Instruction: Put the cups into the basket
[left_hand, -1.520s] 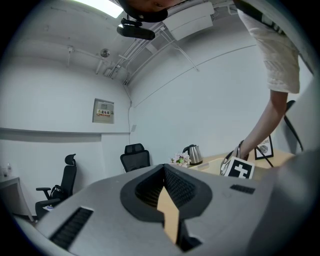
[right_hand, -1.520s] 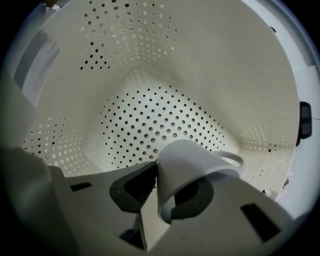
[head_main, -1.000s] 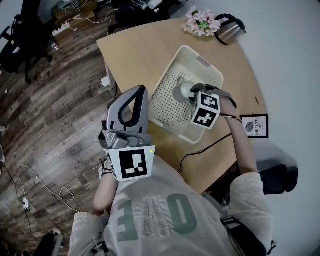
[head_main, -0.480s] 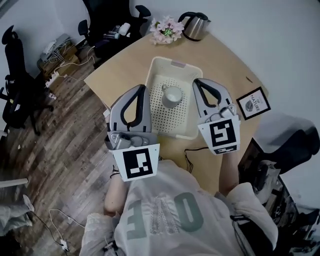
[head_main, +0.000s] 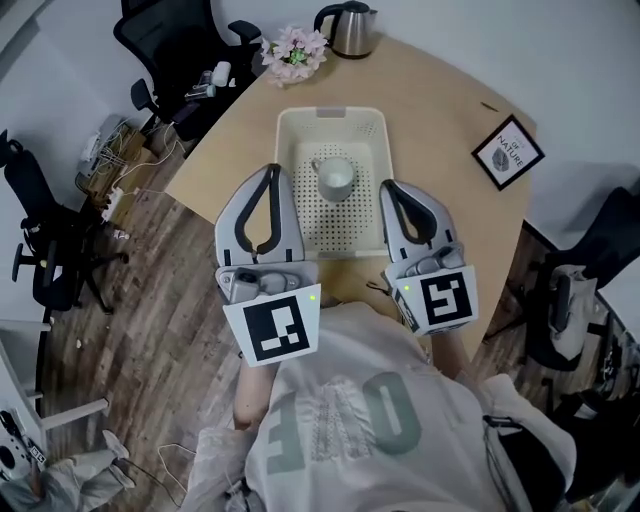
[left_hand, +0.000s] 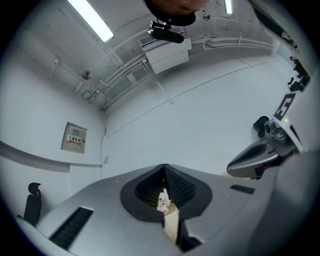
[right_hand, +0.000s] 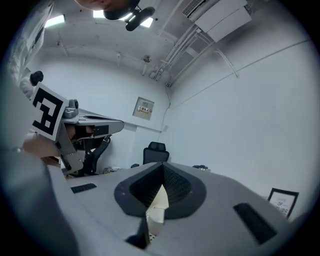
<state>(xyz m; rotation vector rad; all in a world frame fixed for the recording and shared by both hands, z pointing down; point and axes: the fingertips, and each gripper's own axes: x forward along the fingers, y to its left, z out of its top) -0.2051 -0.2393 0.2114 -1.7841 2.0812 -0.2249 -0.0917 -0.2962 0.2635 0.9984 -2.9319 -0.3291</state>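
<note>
Head view: cup (head_main: 335, 177) sits upright inside basket (head_main: 284, 165) at 12 o'clock on the table (head_main: 440, 120), no other cup in sight; left gripper (head_main: 273, 170) at the basket's 8 o'clock, right gripper (head_main: 388, 186) at its 4 o'clock, neither touching it. Left gripper view: jaws pressed together, nothing between, flowers (left_hand: 163, 201) past the tips. Right gripper view: jaws likewise closed and empty; placement looks done, so for any further cup, spread the jaws before approach and pinch the rim squarely
</note>
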